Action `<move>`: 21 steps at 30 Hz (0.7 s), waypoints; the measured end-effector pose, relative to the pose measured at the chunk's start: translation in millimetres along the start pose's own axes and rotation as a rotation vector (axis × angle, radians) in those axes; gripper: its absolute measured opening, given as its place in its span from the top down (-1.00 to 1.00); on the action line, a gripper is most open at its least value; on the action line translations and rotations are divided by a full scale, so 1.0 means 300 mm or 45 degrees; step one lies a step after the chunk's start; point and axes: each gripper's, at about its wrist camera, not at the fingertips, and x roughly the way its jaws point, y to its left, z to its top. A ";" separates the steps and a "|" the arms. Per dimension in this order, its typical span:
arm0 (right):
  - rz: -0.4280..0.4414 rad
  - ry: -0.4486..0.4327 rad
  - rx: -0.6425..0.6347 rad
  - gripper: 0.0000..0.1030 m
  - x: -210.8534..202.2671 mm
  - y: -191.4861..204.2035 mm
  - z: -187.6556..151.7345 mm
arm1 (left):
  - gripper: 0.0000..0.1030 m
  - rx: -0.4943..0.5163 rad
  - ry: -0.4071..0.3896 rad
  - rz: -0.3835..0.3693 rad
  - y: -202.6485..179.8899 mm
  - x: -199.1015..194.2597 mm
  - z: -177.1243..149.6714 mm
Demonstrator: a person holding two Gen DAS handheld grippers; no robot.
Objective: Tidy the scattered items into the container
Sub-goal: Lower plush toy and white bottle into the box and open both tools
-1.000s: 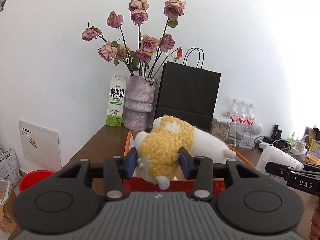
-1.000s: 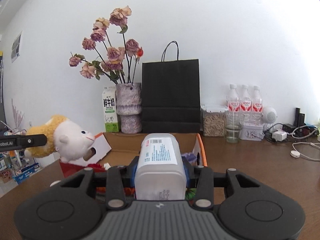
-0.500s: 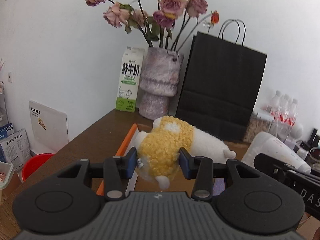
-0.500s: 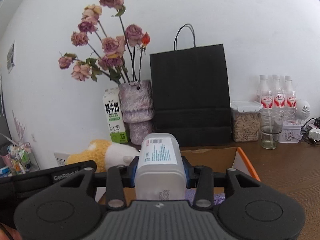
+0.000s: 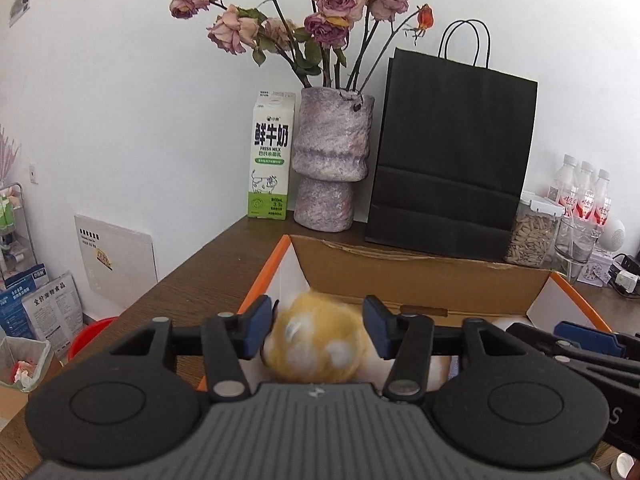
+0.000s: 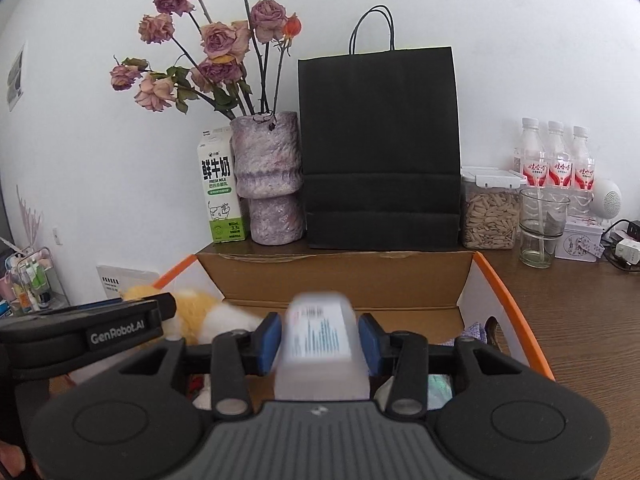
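Note:
An orange-edged cardboard box (image 5: 400, 272) stands open on the wooden table, right below both grippers. My left gripper (image 5: 318, 320) hangs over its left part, and its jaws are opening. A yellow and white plush toy (image 5: 316, 344) is blurred between the blue pads, which no longer squeeze it. In the right wrist view the box (image 6: 340, 280) fills the middle. My right gripper (image 6: 320, 332) is over it with jaws opening. A white labelled bottle (image 6: 320, 344) sits blurred between the pads with small gaps on both sides. The plush toy (image 6: 200, 312) shows at the left inside the box.
Behind the box stand a milk carton (image 5: 270, 160), a purple vase of dried roses (image 5: 328, 160) and a black paper bag (image 5: 452, 152). A seed jar (image 6: 490, 208), a glass (image 6: 542, 228) and water bottles (image 6: 556, 160) are at the back right. Cloth items lie in the box's right part (image 6: 476, 328).
Both grippers came forward and down over the box. Their jaws have widened. The plush toy and the bottle, firmly gripped before, now sit lower and blurred between the pads.

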 end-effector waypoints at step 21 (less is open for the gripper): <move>-0.058 -0.120 -0.013 -1.00 -0.150 -0.012 -0.007 | -1.00 -0.013 -0.216 -0.004 0.005 -0.123 -0.021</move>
